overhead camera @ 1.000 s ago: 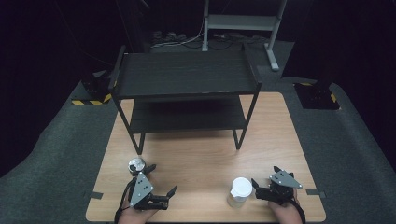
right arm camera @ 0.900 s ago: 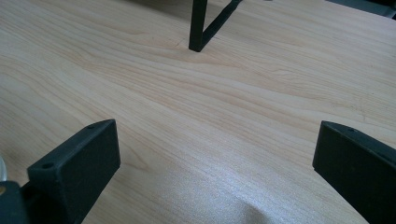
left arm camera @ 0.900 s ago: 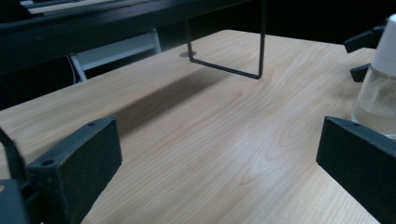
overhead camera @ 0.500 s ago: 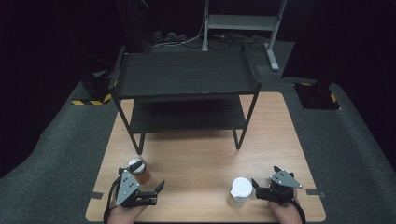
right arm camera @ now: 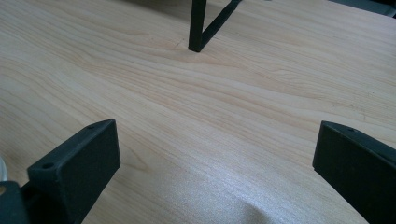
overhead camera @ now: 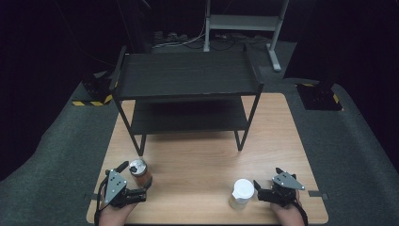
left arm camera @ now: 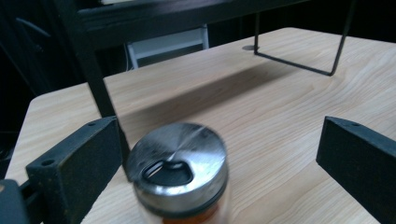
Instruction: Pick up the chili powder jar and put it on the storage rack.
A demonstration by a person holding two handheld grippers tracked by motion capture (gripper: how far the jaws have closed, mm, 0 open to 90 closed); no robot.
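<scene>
Between the wide-open jaws of the left gripper (left arm camera: 219, 154) stands a jar (left arm camera: 180, 175), upright, hard against one jaw and well clear of the other. Farther right, the right gripper (overhead camera: 263, 190) gapes empty just beside a cup (overhead camera: 242, 193); beyond stands the rack (overhead camera: 188, 87).

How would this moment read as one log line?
left tool: open around spice jar | right tool: open, beside white cup | shelf: bare

A wooden table (overhead camera: 282, 141) bears a black shelf rack (overhead camera: 188, 80), spice jar (overhead camera: 139, 170) and white-lidded cup (overhead camera: 242, 193).
</scene>
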